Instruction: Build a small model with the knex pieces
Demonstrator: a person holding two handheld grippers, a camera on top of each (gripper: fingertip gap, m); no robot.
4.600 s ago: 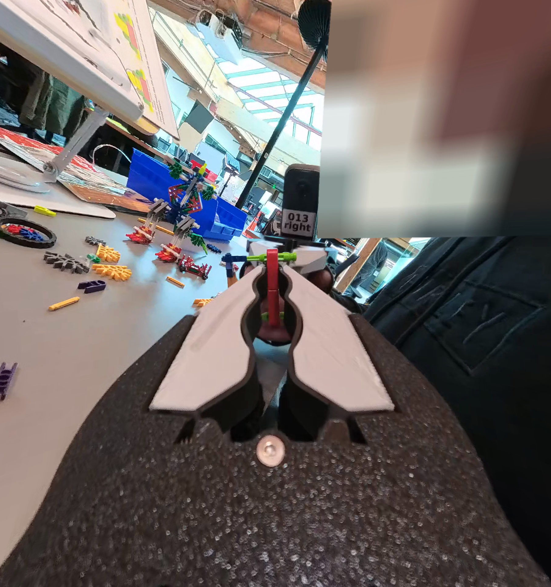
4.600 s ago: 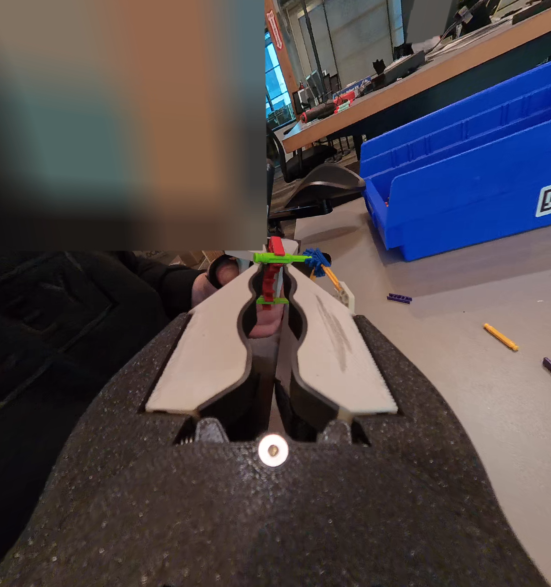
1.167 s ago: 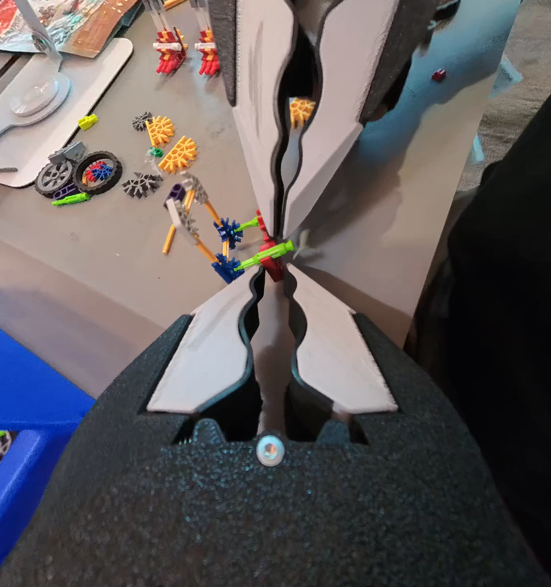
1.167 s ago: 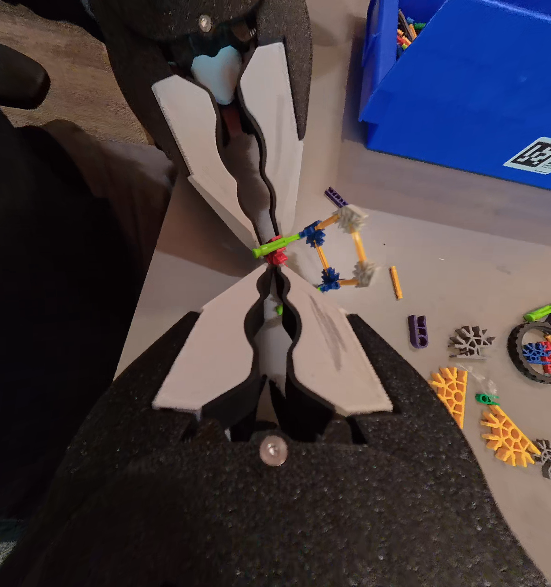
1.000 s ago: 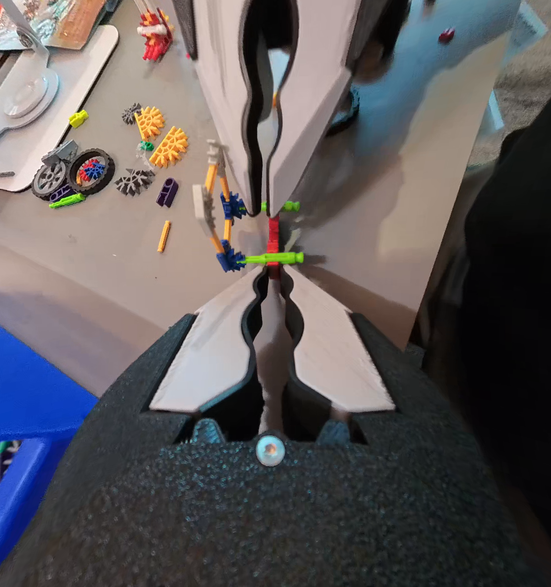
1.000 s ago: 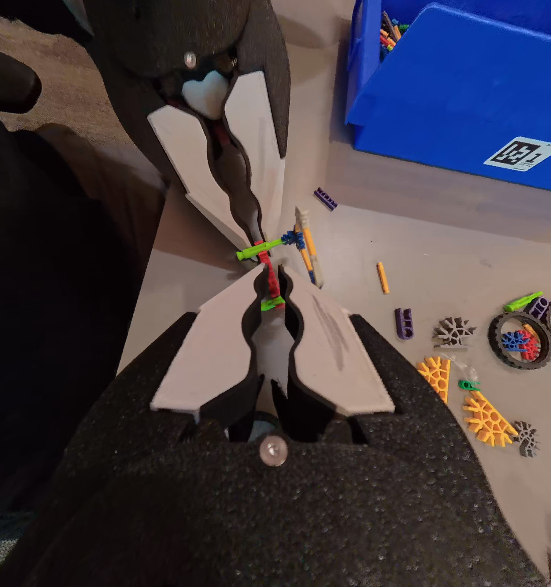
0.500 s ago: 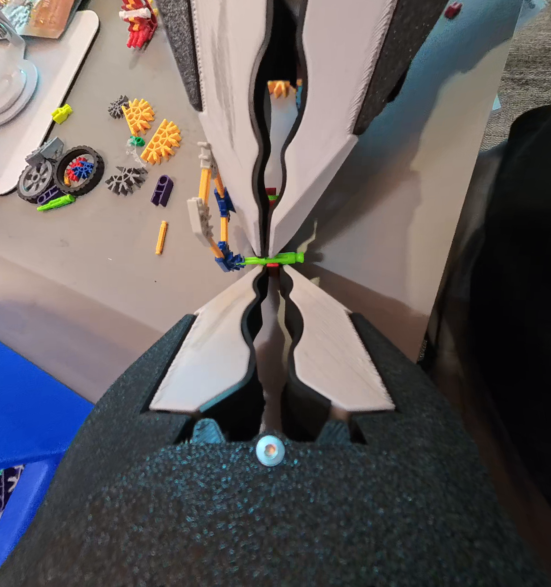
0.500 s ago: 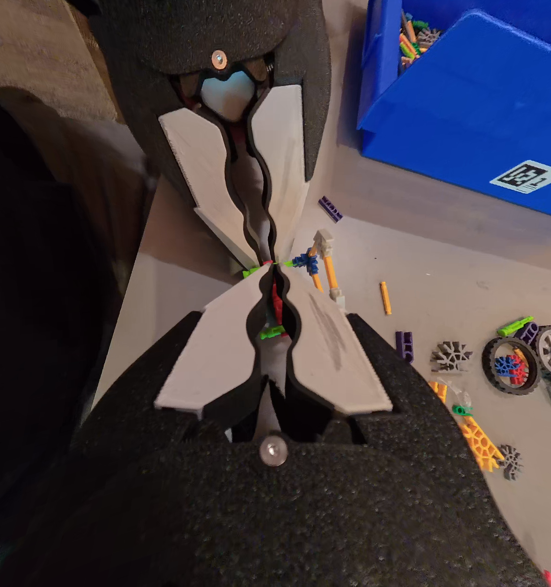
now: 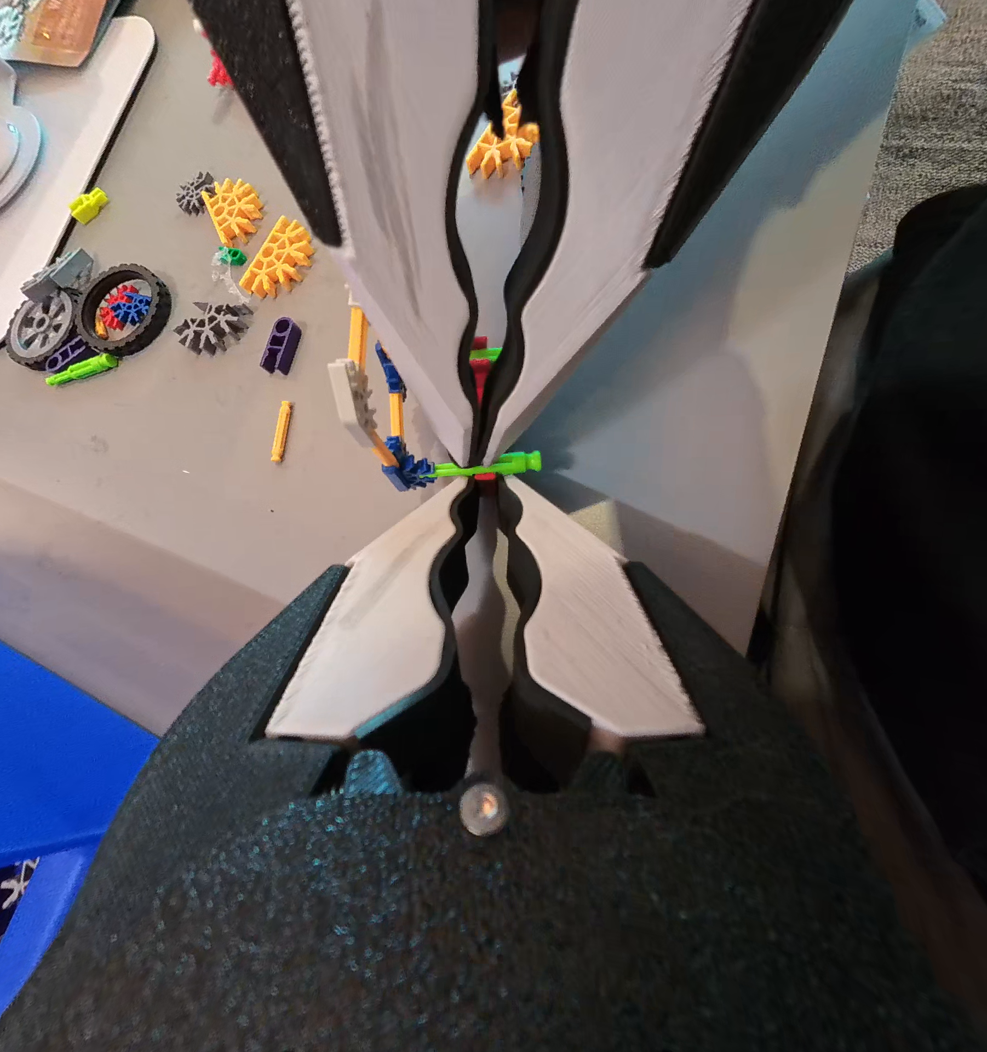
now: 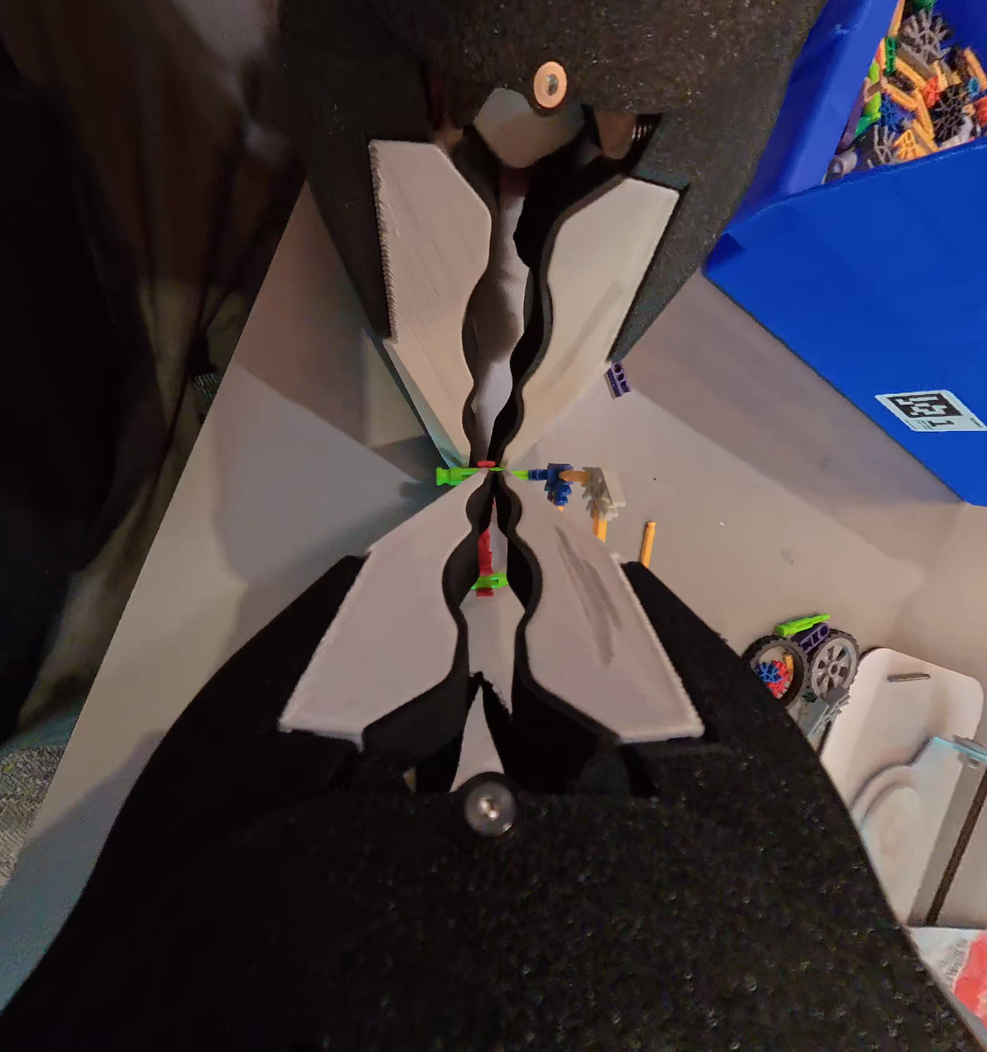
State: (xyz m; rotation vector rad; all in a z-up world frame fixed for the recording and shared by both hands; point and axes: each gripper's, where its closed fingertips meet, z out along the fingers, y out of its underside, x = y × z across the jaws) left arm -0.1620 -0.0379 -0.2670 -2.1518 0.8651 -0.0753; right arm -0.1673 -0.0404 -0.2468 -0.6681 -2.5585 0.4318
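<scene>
- Your left gripper [image 9: 482, 484] has its jaws clamped on the small rod-and-connector toy assembly [image 9: 457, 468] at its red plastic rod [image 10: 484, 555].
- Your right gripper [image 10: 491, 484] meets it tip to tip, jaws pinching that rod above the grey counter [image 9: 138, 444].

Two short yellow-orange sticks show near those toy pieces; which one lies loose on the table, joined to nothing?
The loose yellow rod lying alone on the grey table, left of the small toy frame. The frame's own rods plug into blue and grey connectors.

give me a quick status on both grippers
Left gripper and right gripper both shut on the toy rod assembly, tip to tip above the table. Nothing between them.
</scene>
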